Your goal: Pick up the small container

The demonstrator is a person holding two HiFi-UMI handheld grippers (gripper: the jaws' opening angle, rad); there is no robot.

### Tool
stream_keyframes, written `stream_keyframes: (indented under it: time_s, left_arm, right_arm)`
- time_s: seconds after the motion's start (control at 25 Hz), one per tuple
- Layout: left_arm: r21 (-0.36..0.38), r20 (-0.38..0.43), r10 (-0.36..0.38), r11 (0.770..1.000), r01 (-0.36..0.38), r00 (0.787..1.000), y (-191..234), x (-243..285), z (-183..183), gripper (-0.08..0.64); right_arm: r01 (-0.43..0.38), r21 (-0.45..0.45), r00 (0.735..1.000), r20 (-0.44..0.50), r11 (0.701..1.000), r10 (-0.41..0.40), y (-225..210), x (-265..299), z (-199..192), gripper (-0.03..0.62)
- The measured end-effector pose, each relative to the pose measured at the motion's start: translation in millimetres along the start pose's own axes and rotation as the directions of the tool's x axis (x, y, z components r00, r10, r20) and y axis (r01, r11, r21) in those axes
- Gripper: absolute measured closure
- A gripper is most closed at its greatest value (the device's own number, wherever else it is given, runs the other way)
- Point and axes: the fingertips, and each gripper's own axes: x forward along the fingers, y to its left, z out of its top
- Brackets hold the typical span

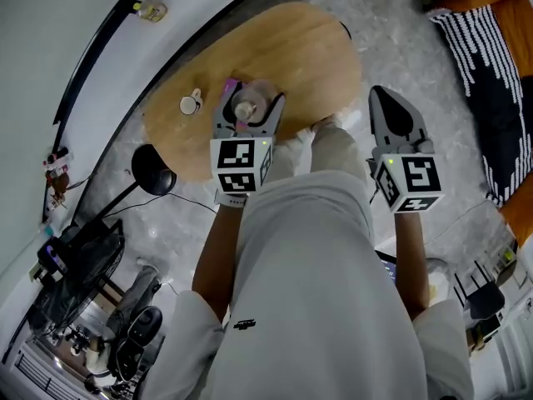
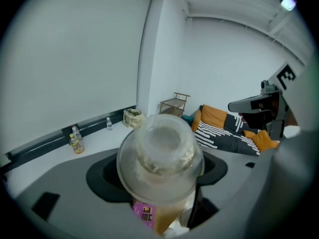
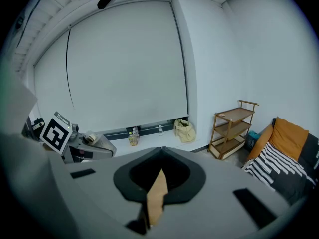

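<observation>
small container (image 1: 247, 107) between the jaws of my left gripper (image 1: 252, 94), above the table (image 1: 300, 40); a small object (image 1: 191, 102) stands on the table to its left; my right gripper (image 1: 390, 98) is to the right, past the table's edge.

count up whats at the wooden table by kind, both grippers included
grippers: 2 (left gripper, right gripper)
small container, clear: 1
small white object on the table: 1
pink printed item below the container: 1
wooden table: 1
total: 6
</observation>
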Motion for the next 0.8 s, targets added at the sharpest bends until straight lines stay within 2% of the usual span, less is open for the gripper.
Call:
stream_keyframes:
  time_s: [0.4, 0.8]
  left_arm:
    - [-0.025, 0.018, 0.008, 1.0, -0.007, 1.0, 7.7, -44.6, 18.8, 0.21]
    - [0.018, 0.038, 0.008, 1.0, -0.009, 0.999, 10.9, -81.9, 29.1, 0.21]
  right_arm:
    - [0.004, -0.008, 0.999, 0.034, 1.0, -0.003, 16.2, -23.5, 19.8, 0.585]
    - [-0.005, -0.052, 0.996, 0.086, 0.999, 0.009, 35.4, -37.9, 45.7, 0.584]
